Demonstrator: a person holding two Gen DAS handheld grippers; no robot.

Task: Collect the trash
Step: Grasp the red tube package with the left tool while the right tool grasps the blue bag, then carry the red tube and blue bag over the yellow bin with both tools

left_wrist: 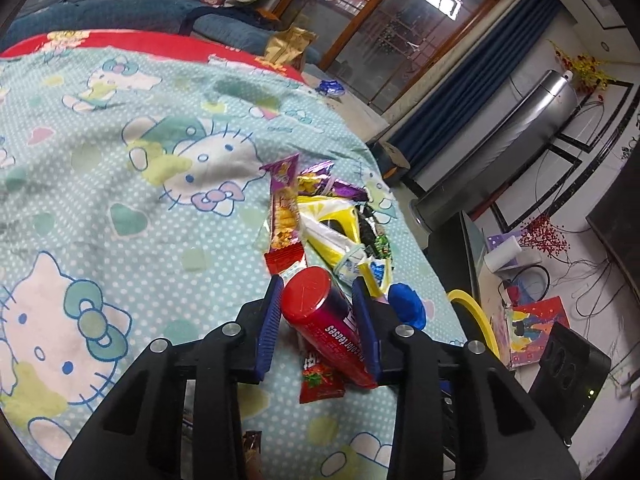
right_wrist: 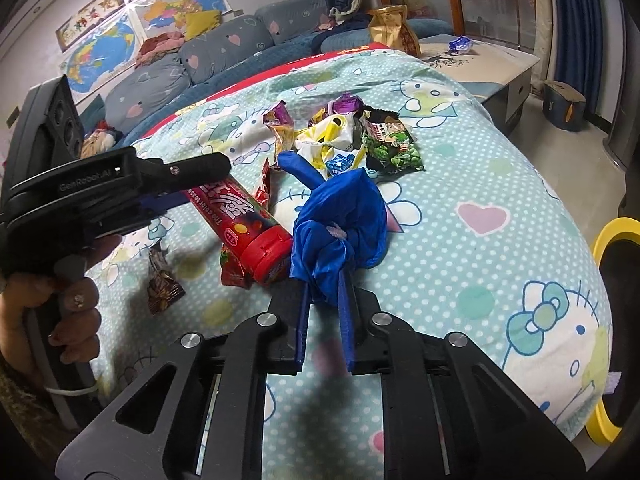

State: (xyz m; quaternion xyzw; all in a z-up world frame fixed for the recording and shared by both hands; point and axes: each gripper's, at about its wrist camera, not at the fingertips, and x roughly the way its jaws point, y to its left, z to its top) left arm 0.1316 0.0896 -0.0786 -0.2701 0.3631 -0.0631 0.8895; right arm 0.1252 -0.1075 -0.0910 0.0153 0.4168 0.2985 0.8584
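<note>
left gripper (left_wrist: 318, 286): clamped on the red candy tube (left_wrist: 326, 328), which is held tilted over the patterned blanket (left_wrist: 120, 200) | right gripper (right_wrist: 325, 286): pinched on the blue plastic bag (right_wrist: 340, 220), bunched just beside the tube's cap | wrappers (right_wrist: 360, 136): heaped beyond, a red packet (left_wrist: 320, 380) seen under the tube

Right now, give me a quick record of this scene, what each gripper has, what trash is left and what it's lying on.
left gripper: shut on red candy tube
right gripper: shut on blue plastic bag
surface: cartoon-cat blanket
trash left: wrapper pile, red wrapper, brown wrapper
</note>
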